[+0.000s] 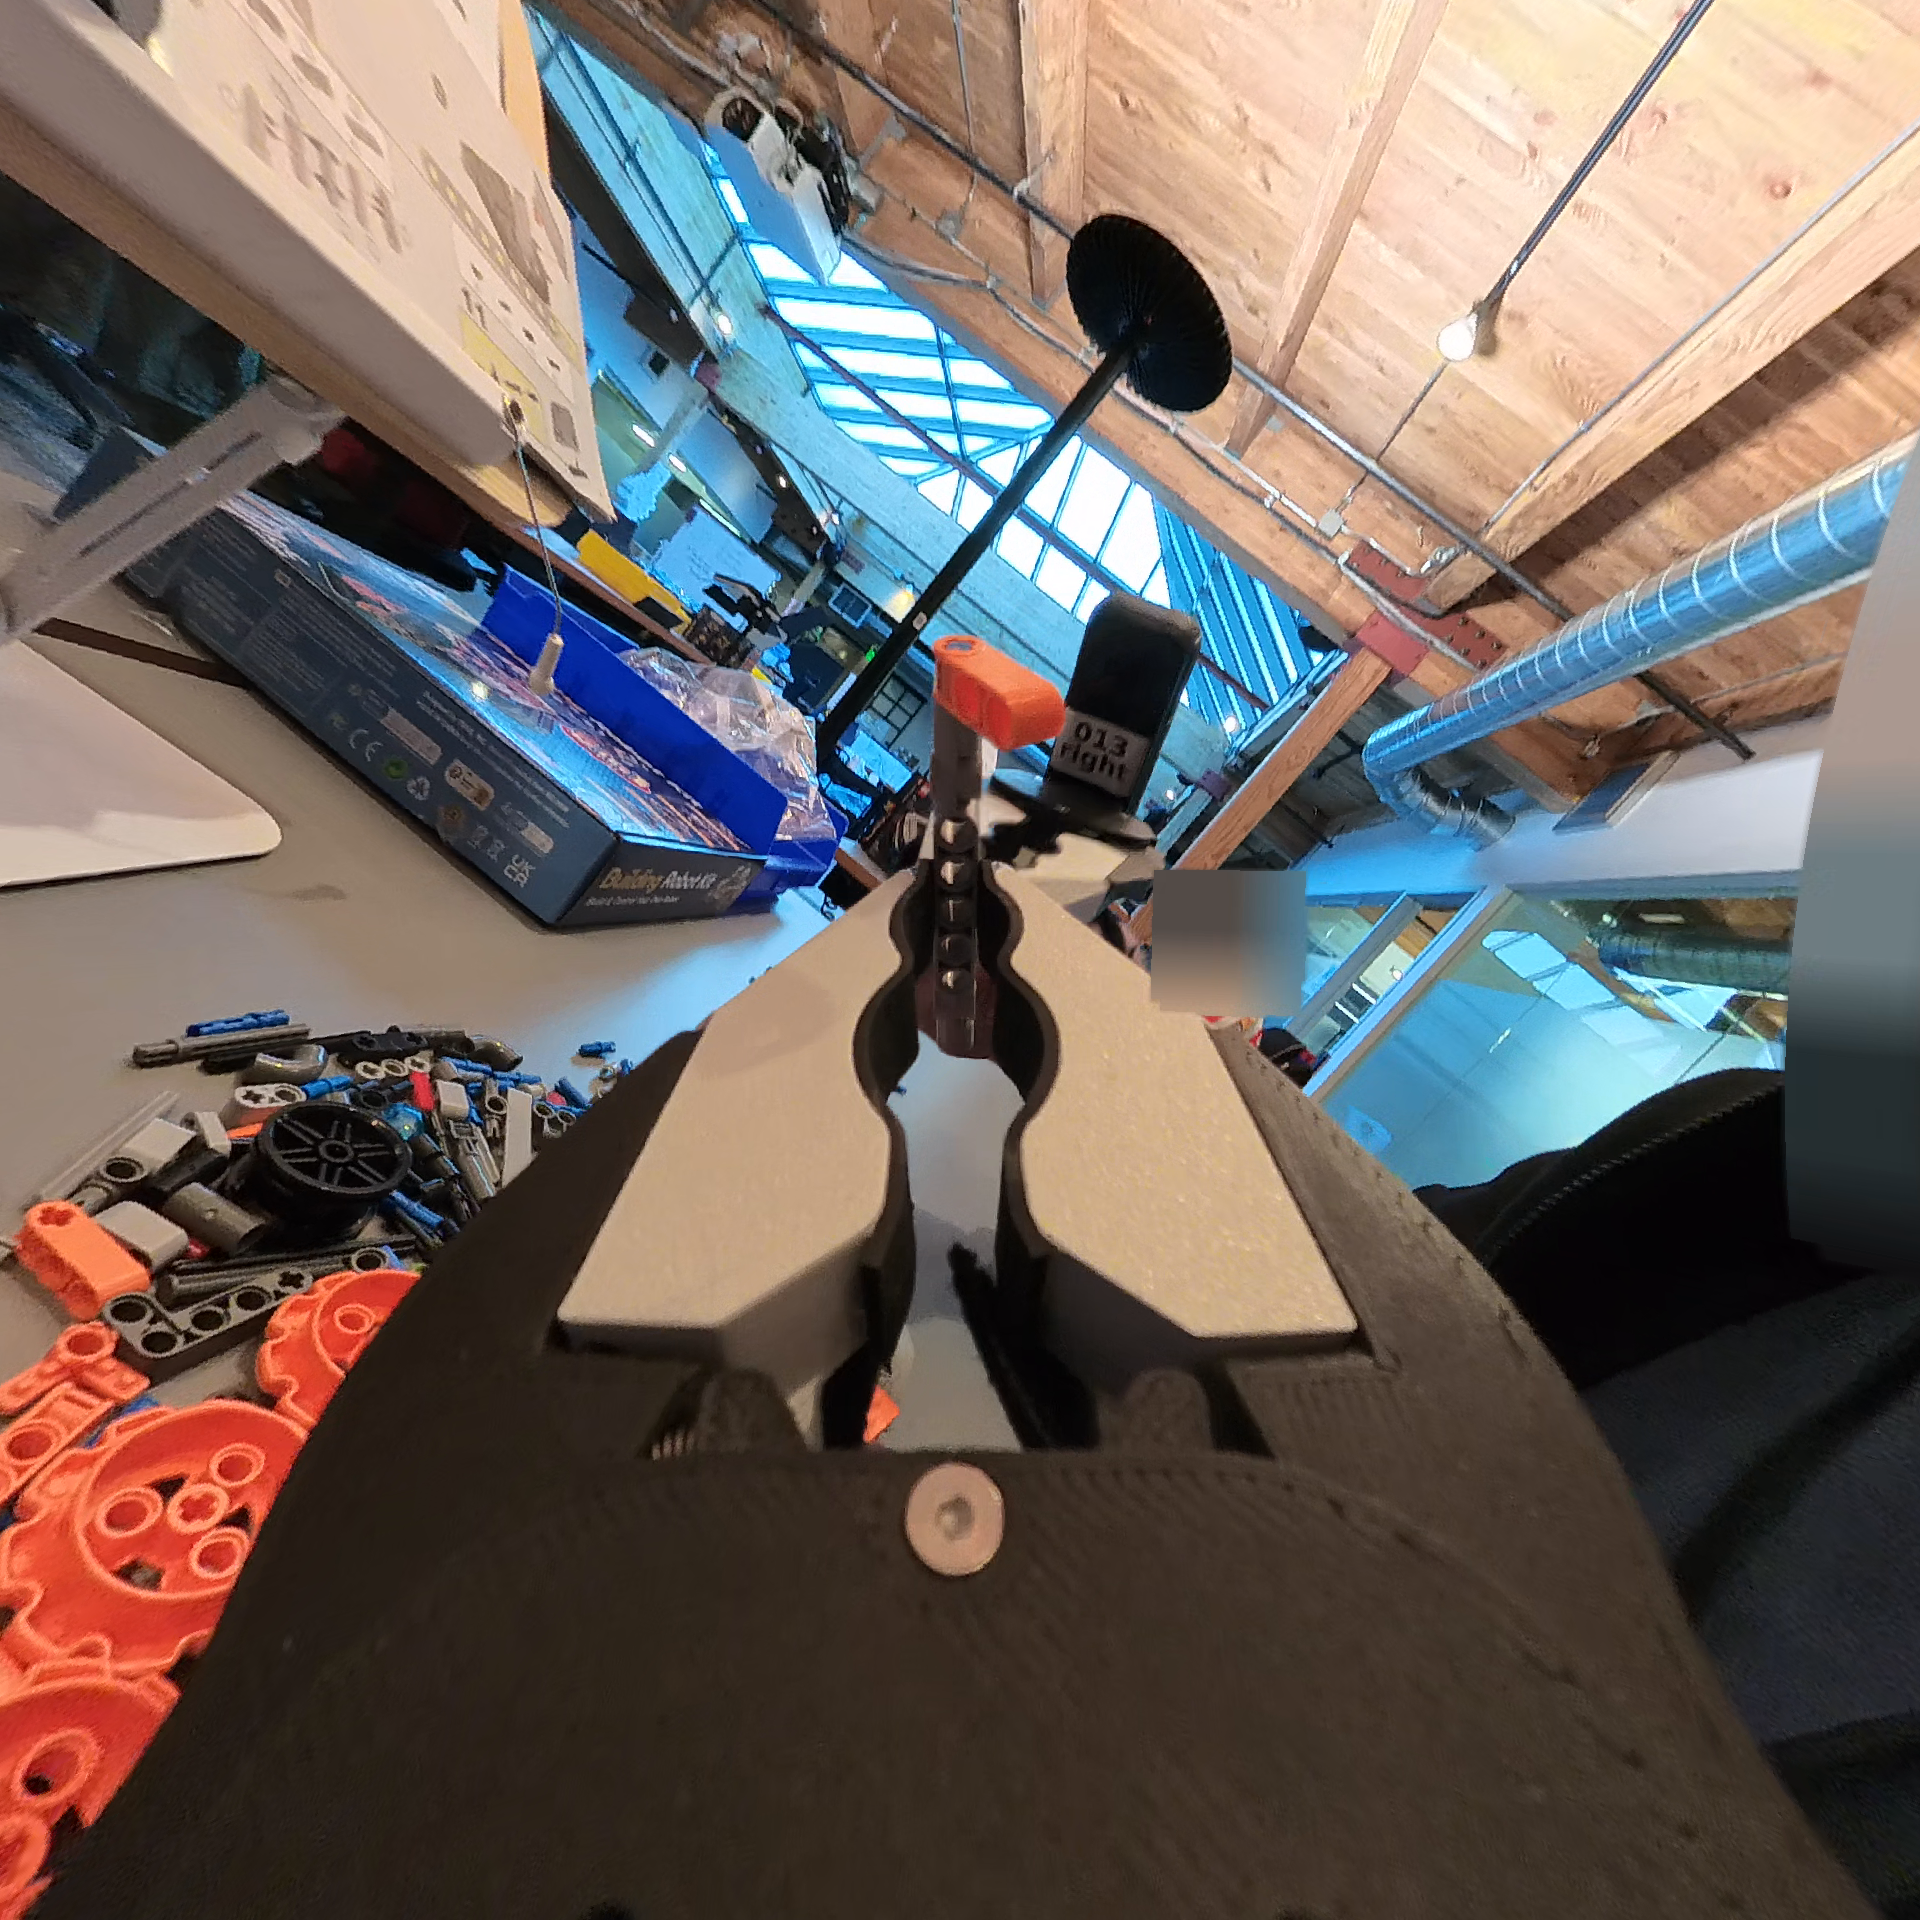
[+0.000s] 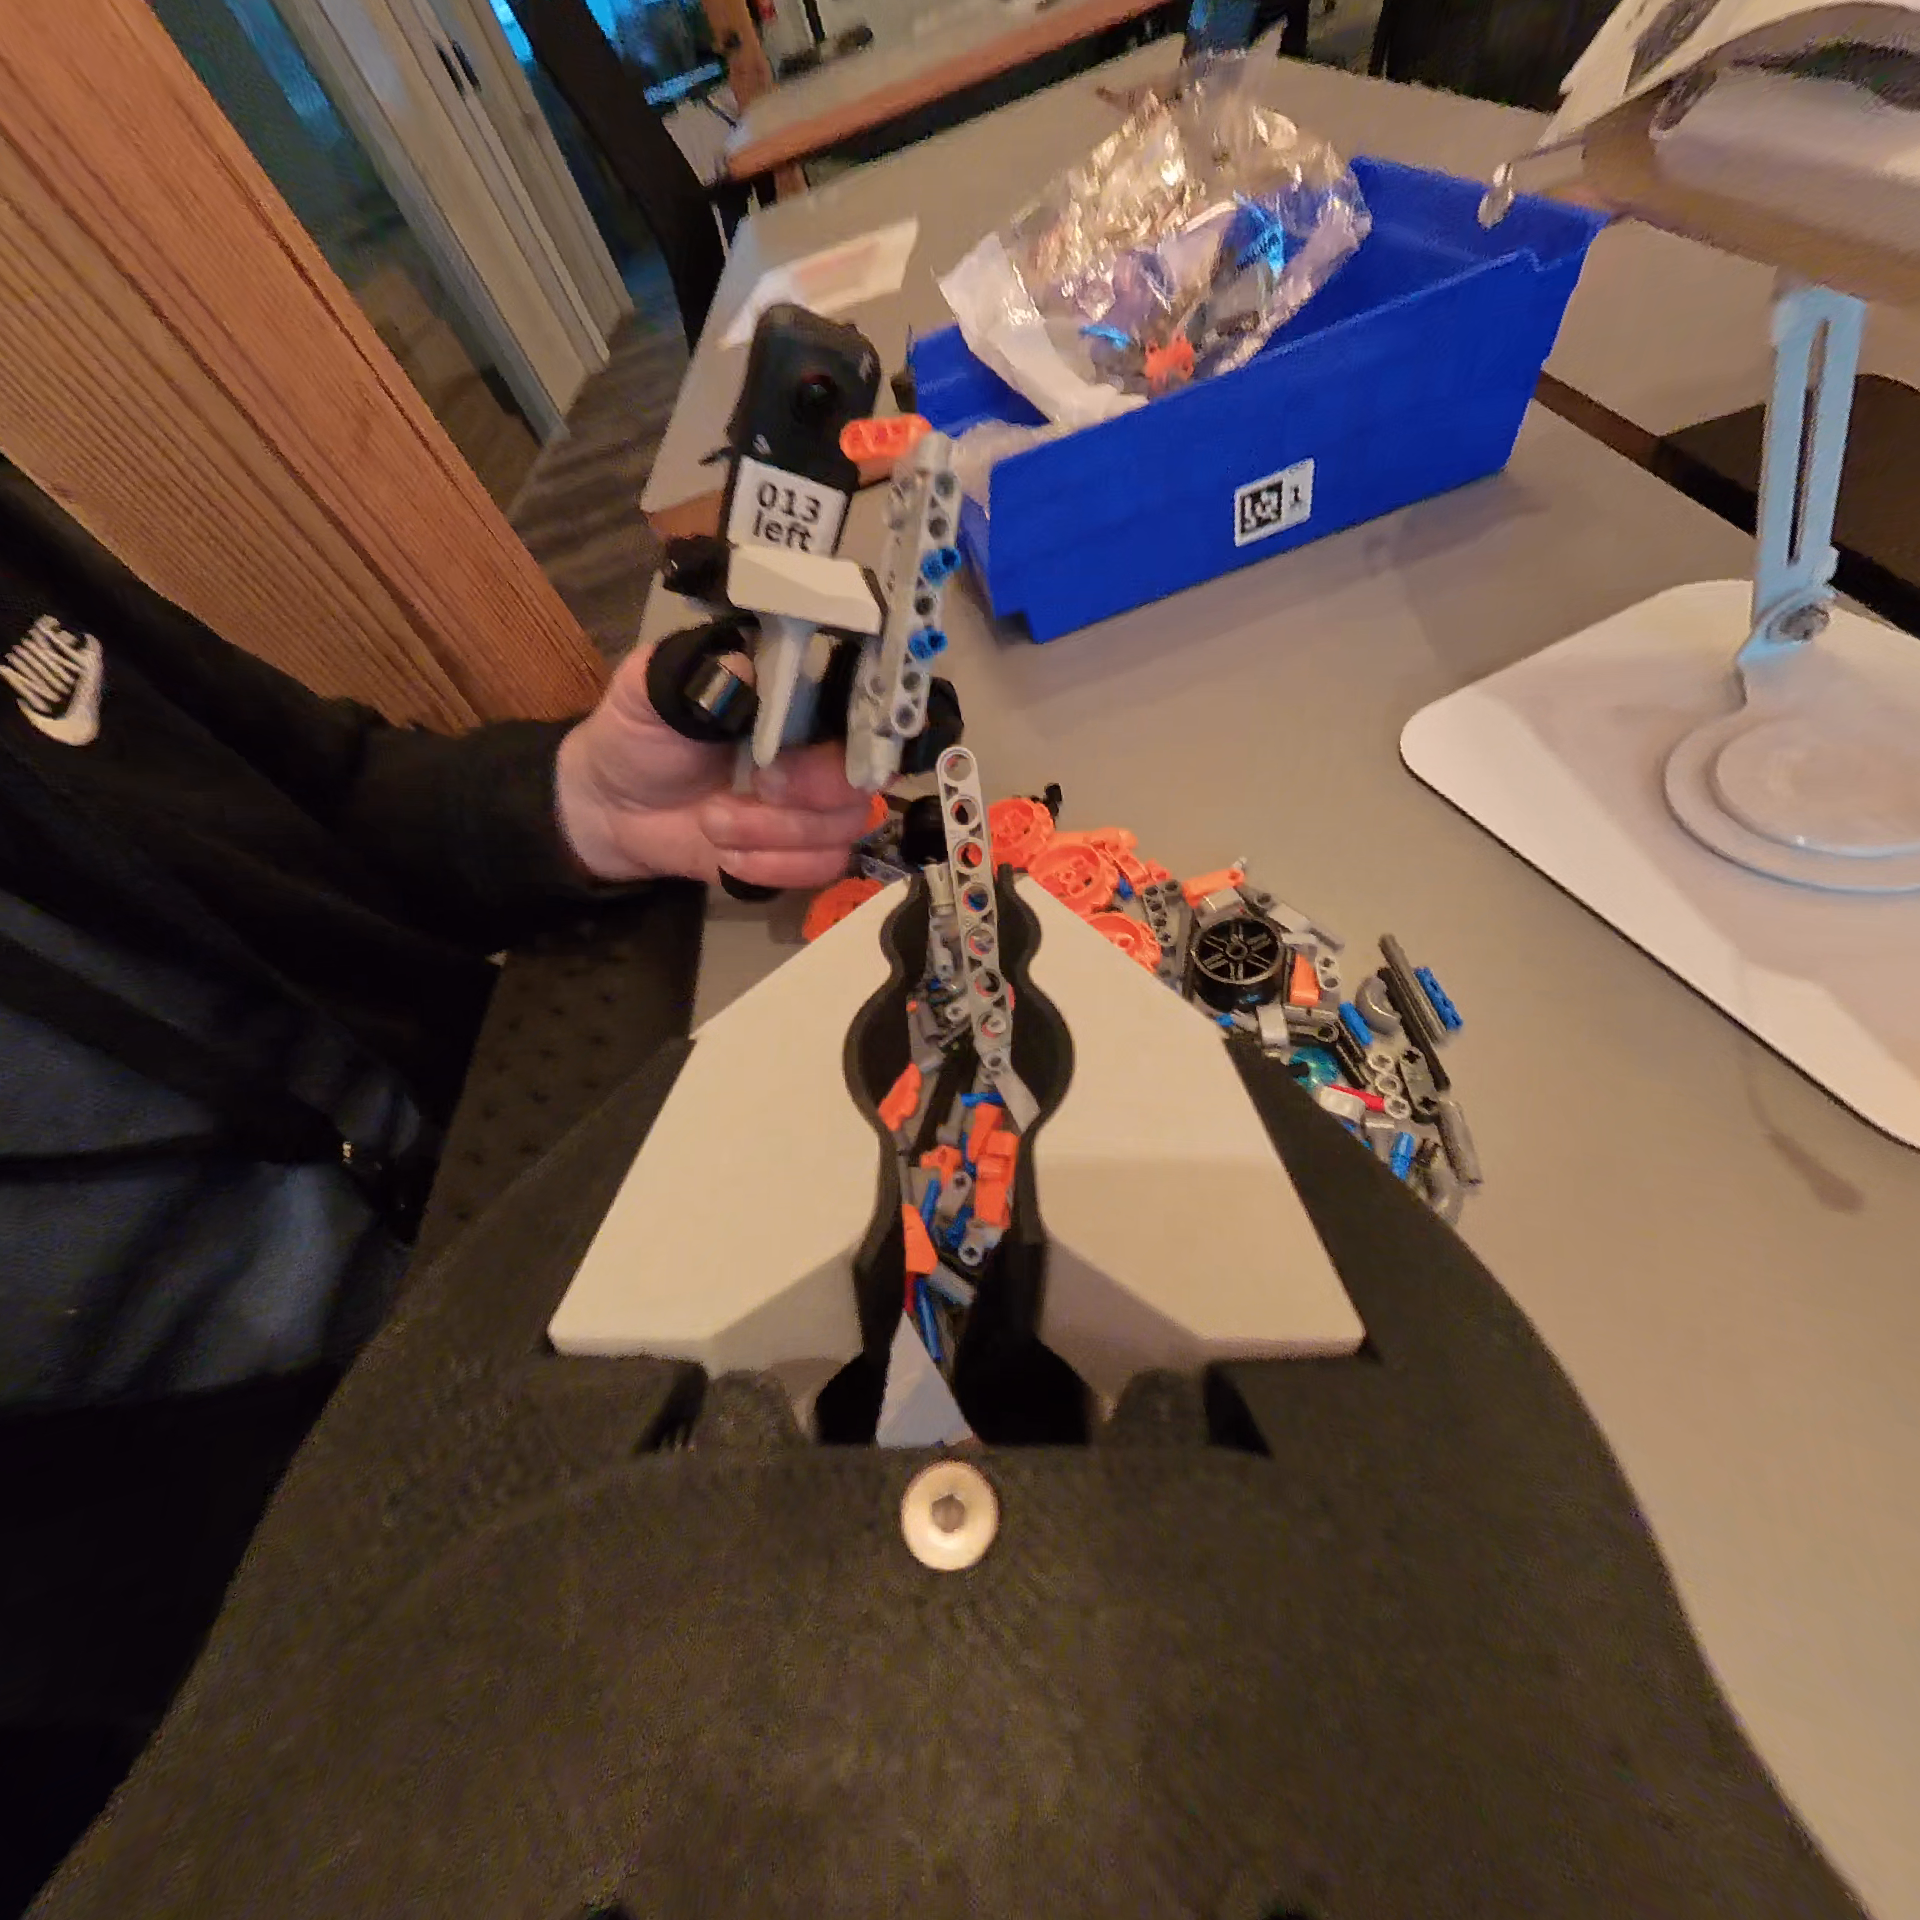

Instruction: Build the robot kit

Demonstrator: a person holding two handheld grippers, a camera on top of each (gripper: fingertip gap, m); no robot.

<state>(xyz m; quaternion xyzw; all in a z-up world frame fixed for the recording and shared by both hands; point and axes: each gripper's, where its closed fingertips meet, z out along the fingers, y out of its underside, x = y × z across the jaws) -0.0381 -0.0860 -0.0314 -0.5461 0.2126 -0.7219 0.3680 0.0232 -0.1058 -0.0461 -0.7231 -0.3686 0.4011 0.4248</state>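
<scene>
While each gripper pinches its own perforated grey beam, the two pieces are held up in the air, apart from one another. The left gripper [image 1: 954, 914] has its fingers pressed against a grey beam assembly [image 1: 954, 831] standing upright between the tips, with an orange connector [image 1: 992, 698] on its upper end; the right wrist view shows the same assembly [image 2: 914, 613] carrying blue pins along its side. The right gripper [image 2: 961, 925] clamps a single light grey studless beam [image 2: 971, 914], which juts past the fingertips and points toward the left-hand piece without touching it, so no joint between them shows.

Below both, a loose pile of parts [image 2: 1299, 997] lies on the grey worktop [image 2: 1195, 748]: orange gears [image 1: 145, 1507], a black spoked wheel [image 1: 332, 1148], grey beams and small blue pins, all unassembled. Farther off stands a blue bin [image 2: 1299, 457] holding a crumpled clear bag [image 2: 1153, 229], and beside it in the left wrist view lies the kit's flat blue box [image 1: 468, 748]. A white stand base [image 2: 1714, 790] rests on the worktop to the right. A hand [image 2: 675, 790] grips the left tool's handle.
</scene>
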